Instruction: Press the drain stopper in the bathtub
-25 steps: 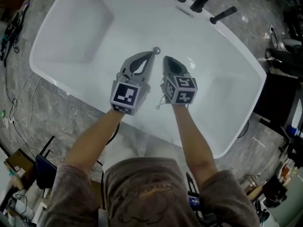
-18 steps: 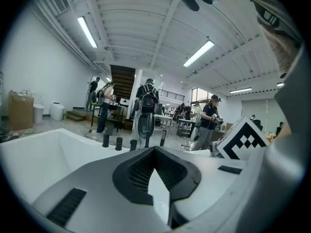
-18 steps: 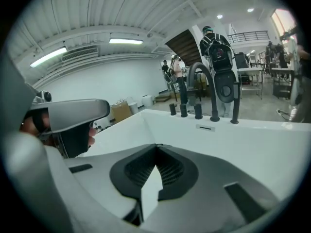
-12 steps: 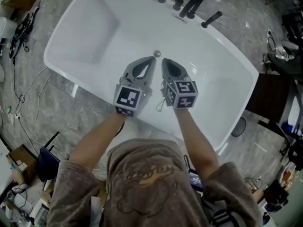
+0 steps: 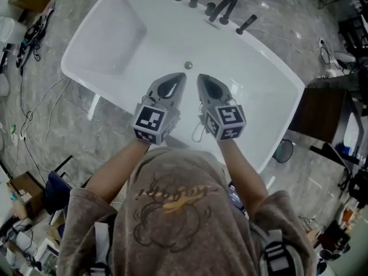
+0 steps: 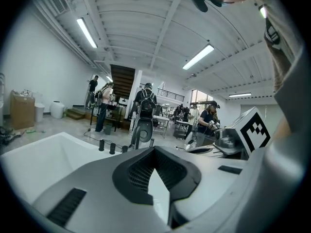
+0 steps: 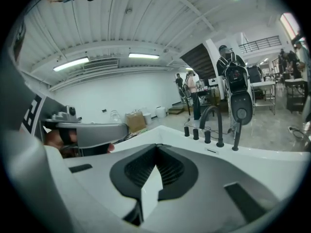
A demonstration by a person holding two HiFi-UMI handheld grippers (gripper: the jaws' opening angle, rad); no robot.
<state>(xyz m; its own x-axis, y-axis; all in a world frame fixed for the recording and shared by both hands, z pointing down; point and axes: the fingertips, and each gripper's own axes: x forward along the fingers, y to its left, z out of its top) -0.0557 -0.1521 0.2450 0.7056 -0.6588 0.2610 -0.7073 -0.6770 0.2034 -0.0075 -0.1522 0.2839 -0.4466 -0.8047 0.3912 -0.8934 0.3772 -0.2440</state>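
Note:
The white bathtub [image 5: 115,33] fills the head view, with the small round metal drain stopper [image 5: 188,65] on its floor. Both grippers hover side by side above the near half of the tub, tips pointing at the stopper but short of it. My left gripper [image 5: 181,75] is shut with nothing between its jaws, and my right gripper [image 5: 200,77] is shut and empty too. In the left gripper view [image 6: 154,149] and the right gripper view [image 7: 156,147] the jaw tips meet over white tub surface; the stopper is hidden there.
A dark curved faucet [image 5: 224,7], round knobs [image 5: 194,0] and a handle [image 5: 247,23] stand on the tub's far rim; the faucet [image 7: 214,123] also shows in the right gripper view. Cables [image 5: 23,125] lie on the marble floor at left. Dark furniture [image 5: 322,108] stands at right.
Both grippers have drawn back from the drain stopper toward the person; the left tip, close to it a second ago, now sits clearly short of it. The view has widened.

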